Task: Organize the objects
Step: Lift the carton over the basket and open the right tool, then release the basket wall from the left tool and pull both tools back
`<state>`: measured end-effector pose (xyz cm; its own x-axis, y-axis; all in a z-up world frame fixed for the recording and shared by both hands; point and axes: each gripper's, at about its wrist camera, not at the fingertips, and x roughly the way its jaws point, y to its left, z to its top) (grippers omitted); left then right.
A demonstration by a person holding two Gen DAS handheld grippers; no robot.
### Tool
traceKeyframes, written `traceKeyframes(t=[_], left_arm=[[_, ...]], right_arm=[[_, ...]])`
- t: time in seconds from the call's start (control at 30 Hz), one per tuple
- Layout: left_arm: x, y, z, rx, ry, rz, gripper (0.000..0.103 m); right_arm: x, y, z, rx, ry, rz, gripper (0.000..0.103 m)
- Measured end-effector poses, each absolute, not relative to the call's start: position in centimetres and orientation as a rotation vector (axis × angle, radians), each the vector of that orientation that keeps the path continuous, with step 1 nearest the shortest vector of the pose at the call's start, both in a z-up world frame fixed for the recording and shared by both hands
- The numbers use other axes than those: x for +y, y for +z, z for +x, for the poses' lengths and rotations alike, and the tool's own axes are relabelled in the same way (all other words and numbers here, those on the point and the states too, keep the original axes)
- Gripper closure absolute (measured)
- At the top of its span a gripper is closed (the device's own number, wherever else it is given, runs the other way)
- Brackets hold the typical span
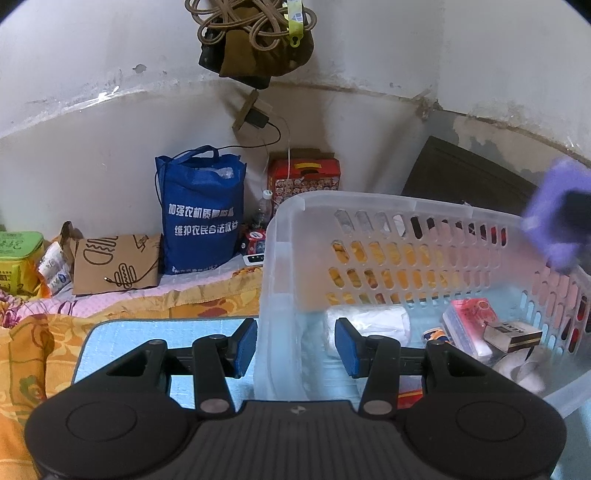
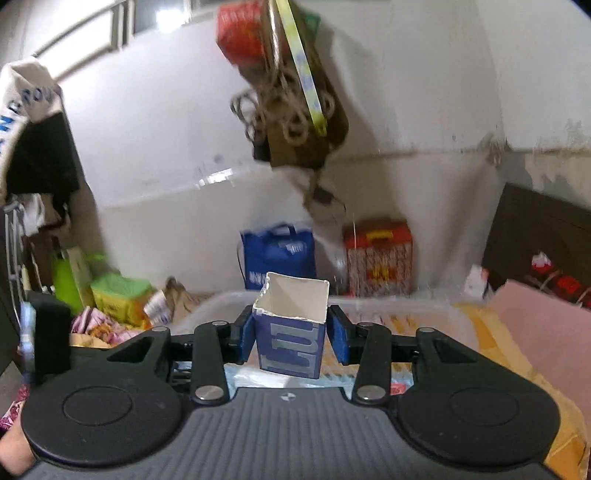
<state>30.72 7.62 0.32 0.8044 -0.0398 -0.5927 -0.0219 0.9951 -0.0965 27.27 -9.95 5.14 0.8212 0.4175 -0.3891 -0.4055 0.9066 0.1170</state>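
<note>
A clear plastic basket stands on a light blue mat on the bed. It holds a white roll, a red and white pack, a dark box with gold trim and other small items. My left gripper is open, its jaws standing either side of the basket's near left corner. My right gripper is shut on an open-topped blue box and holds it above the basket's rim. That box shows blurred in the left wrist view over the basket's right side.
A blue tote bag, a red carton, a bottle and a brown paper bag stand along the wall. A green box sits far left. Ropes and cloth hang above. A dark headboard is at right.
</note>
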Motion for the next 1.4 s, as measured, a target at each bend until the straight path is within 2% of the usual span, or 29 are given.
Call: traceKeyframes(t=[0.17, 0.2, 0.27, 0.3, 0.33, 0.53, 1.03, 1.4], left_arm=[[7.8, 0.2, 30.7, 0.637, -0.020, -0.111, 0.053], [7.7, 0.2, 30.7, 0.637, -0.022, -0.111, 0.053], [7.8, 0.2, 30.6, 0.637, -0.024, -0.112, 0.053], [7.8, 0.1, 30.6, 0.637, -0.024, -0.112, 0.052], [7.8, 0.1, 30.6, 0.636, -0.024, -0.112, 0.052], [7.8, 0.1, 30.6, 0.631, -0.027, -0.109, 0.052], [7.7, 0.0, 30.6, 0.636, -0.032, -0.109, 0.048], [7.1, 0.2, 30.1, 0.591, -0.002, -0.042, 0.046]], right_arm=[[-10.0, 3.2, 28.6, 0.455, 0.406, 0.031, 0.054], [-10.0, 2.9, 28.7, 0.460, 0.403, 0.027, 0.051], [-10.2, 2.5, 28.7, 0.458, 0.399, 0.016, 0.034], [-10.5, 2.7, 28.5, 0.448, 0.399, 0.015, 0.014], [-10.8, 3.0, 28.2, 0.431, 0.397, 0.019, 0.002], [-13.5, 3.0, 25.3, 0.355, 0.408, 0.102, 0.000], [-12.3, 4.8, 26.2, 0.386, 0.424, -0.004, 0.000], [-17.7, 2.1, 21.9, 0.400, 0.425, 0.128, 0.000]])
